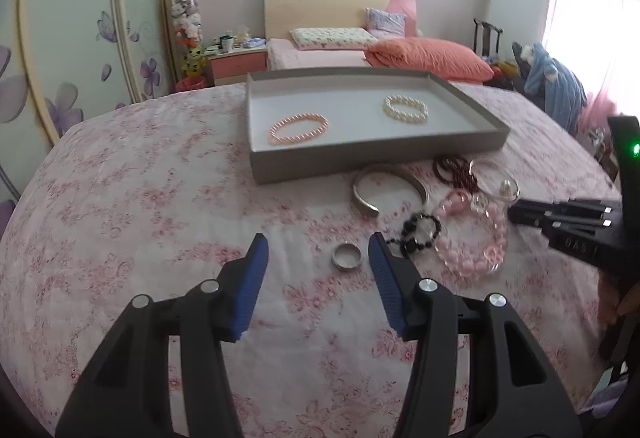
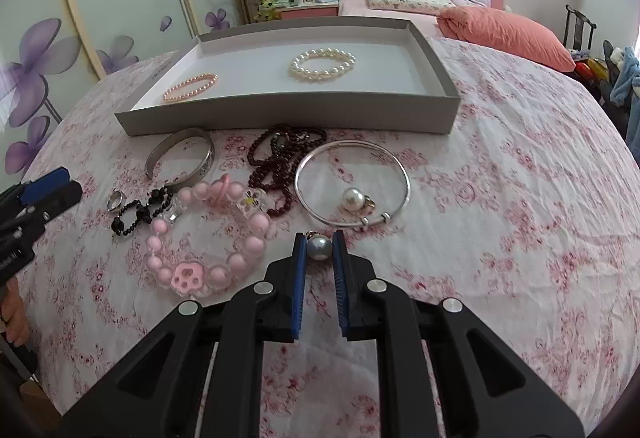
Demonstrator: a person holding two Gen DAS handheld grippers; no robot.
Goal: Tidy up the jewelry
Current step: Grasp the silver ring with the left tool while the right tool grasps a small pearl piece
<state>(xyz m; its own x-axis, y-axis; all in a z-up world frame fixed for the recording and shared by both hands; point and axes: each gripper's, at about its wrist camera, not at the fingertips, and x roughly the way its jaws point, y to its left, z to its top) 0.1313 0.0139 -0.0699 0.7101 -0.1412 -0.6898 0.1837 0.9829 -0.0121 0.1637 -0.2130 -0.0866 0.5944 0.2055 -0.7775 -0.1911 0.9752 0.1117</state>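
Observation:
A grey tray (image 1: 360, 162) (image 2: 288, 118) on the floral bedspread holds a pink pearl bracelet (image 1: 298, 129) (image 2: 190, 87) and a white pearl bracelet (image 1: 405, 109) (image 2: 322, 64). In front of it lie a silver cuff (image 1: 388, 190) (image 2: 180, 158), dark red beads (image 2: 280, 166), a thin silver bangle (image 2: 352, 182) with a pearl earring (image 2: 354, 198), a pink bead bracelet (image 1: 472, 238) (image 2: 208, 238), black beads (image 1: 418, 232) (image 2: 138, 216) and a silver ring (image 1: 347, 255) (image 2: 116, 201). My left gripper (image 1: 318, 248) is open, with the ring just inside its right fingertip. My right gripper (image 2: 319, 246) is shut on a grey pearl earring (image 2: 319, 247).
The bedspread (image 2: 500, 218) stretches bare to the right of the jewelry and to the left of the tray. Beyond it are a bed with an orange pillow (image 1: 432, 58), a nightstand (image 1: 238, 64) and a wardrobe with flower decals (image 2: 40, 70).

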